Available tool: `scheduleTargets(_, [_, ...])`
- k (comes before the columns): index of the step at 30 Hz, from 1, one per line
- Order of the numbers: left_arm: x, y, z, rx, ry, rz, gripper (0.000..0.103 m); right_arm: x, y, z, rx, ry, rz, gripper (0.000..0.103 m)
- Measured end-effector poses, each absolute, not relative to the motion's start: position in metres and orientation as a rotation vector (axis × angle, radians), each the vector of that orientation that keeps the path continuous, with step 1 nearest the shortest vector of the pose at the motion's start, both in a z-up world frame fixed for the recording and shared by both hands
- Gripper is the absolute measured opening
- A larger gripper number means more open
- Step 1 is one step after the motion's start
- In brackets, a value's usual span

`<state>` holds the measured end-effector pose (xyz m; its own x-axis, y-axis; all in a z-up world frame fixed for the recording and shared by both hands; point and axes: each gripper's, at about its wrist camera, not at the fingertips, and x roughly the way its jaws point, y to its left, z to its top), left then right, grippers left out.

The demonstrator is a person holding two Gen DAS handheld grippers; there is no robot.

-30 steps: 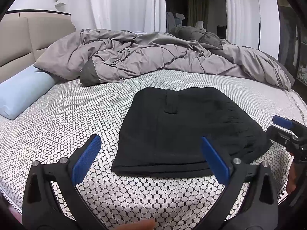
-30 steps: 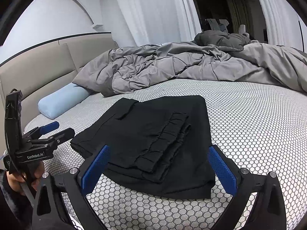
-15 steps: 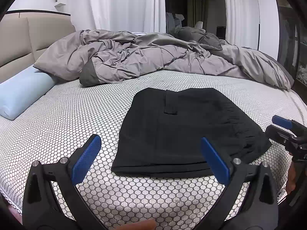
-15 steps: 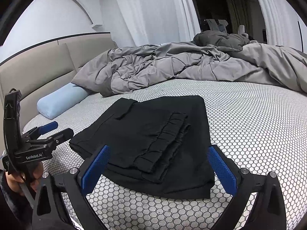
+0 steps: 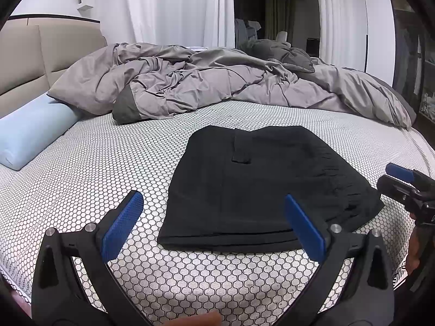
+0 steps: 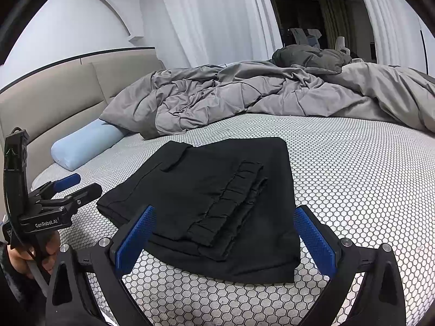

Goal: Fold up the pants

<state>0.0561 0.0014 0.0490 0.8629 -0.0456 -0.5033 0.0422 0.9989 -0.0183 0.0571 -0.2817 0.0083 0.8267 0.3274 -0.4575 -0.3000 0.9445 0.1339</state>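
Observation:
Black pants (image 5: 261, 187) lie folded into a compact rectangle on the honeycomb-patterned bed sheet (image 5: 89, 179), with the gathered waistband on top in the right wrist view (image 6: 217, 198). My left gripper (image 5: 213, 226) is open and empty, held just before the near edge of the folded pants. My right gripper (image 6: 224, 236) is open and empty, held over the near edge of the pants on their other side. The right gripper also shows at the right edge of the left wrist view (image 5: 402, 182), and the left gripper at the left of the right wrist view (image 6: 73, 187). Neither touches the pants.
A rumpled grey duvet (image 5: 217, 81) fills the far half of the bed. A light blue bolster pillow (image 5: 30, 133) lies at the left by the beige headboard (image 5: 35, 51). White curtains (image 5: 176, 8) hang behind. The bed's edge runs just under the grippers.
Both grippers stay open and nearly still. The views have shifted only slightly; the pants have not moved.

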Motion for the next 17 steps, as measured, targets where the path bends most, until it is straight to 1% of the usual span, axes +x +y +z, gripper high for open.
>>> scheduleTargets(17, [0.0540, 0.0016, 0.0509, -0.009, 0.529, -0.058, 0.102, 0.0491, -0.2736, 0.0145, 0.005, 0.478, 0.350, 0.103])
